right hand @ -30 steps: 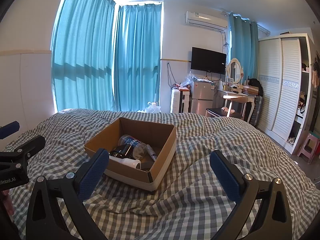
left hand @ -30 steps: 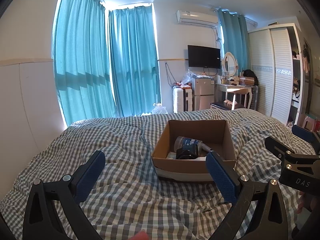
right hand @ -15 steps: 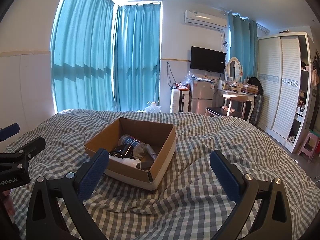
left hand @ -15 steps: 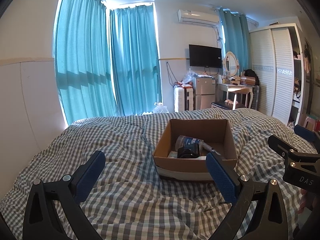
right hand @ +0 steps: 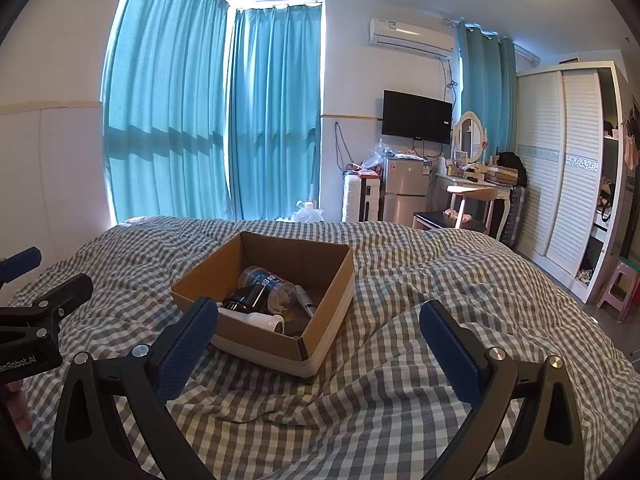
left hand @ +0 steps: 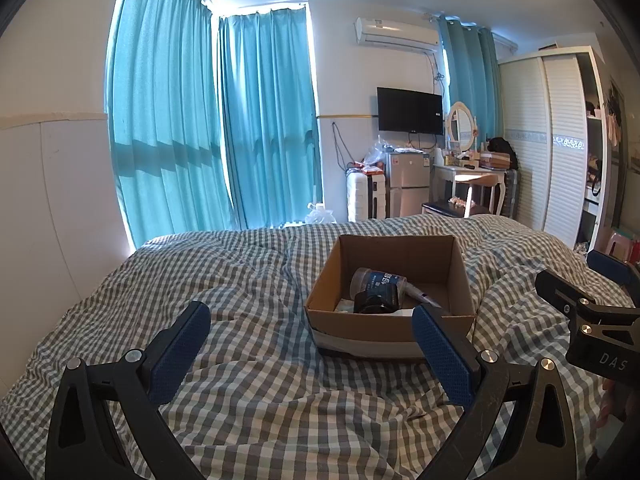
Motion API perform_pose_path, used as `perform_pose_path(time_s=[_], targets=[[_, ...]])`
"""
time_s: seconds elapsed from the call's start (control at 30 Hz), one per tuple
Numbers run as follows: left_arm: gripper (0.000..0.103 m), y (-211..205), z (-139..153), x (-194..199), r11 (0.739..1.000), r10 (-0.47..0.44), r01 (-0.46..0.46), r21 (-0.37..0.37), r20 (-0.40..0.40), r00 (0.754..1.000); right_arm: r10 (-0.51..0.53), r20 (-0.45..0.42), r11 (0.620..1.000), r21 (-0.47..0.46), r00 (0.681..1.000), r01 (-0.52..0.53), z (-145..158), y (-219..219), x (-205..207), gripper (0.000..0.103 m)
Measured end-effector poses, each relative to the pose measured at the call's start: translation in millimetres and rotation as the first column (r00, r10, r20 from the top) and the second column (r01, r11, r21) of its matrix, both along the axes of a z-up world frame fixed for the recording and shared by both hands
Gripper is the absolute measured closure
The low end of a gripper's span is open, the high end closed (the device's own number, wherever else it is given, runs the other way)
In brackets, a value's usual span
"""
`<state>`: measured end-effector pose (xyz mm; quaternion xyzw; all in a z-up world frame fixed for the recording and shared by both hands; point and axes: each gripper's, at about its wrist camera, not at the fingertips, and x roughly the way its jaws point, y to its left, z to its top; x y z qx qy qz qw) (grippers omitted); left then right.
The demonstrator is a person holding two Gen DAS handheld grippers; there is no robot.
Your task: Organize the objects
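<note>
An open cardboard box (left hand: 454, 262) (right hand: 328, 296) sits on a grey checked bed. Inside lie a clear plastic bottle with a blue label (left hand: 378, 280) (right hand: 266, 282), a black jar (left hand: 376, 303) (right hand: 244, 298), a white tube (right hand: 260, 319) and a marker pen (right hand: 306, 301). My left gripper (left hand: 310, 350) is open and empty, hovering in front of the box. My right gripper (right hand: 320, 346) is open and empty, in front of the box and to its right. Each gripper shows at the edge of the other's view.
The checked duvet (left hand: 240, 280) covers the whole bed, with wrinkles. Teal curtains (left hand: 168, 120) hang behind. A small fridge (left hand: 406, 184), a suitcase, a dressing table (left hand: 472, 178) and a white wardrobe (left hand: 560, 140) stand at the far right. A pink stool (right hand: 618, 288) stands by the wardrobe.
Both views have shifted slightly; the left gripper has risen a little and drawn back from the box. Jaws stay open and the box contents have not moved.
</note>
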<state>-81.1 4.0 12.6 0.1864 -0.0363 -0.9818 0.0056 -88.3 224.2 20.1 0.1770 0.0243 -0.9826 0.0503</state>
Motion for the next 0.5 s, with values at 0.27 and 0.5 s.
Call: perform_pose_path(time_s=[0.27,0.5], targets=[[0.0,-0.5,-2.3,-0.2,1.0,0.0,0.0,0.003,0.007,1.0,0.002,0.009,1.0,0.003,1.0,-0.002,-2.3,-1.4,-1.0,0.002],[0.0,0.8,-5.0,0.1,1.0,-0.003,0.003,-0.005,0.011,1.0,0.003,0.011,1.0,0.005,1.0,-0.003,-3.7,-2.1,-1.3,0.002]])
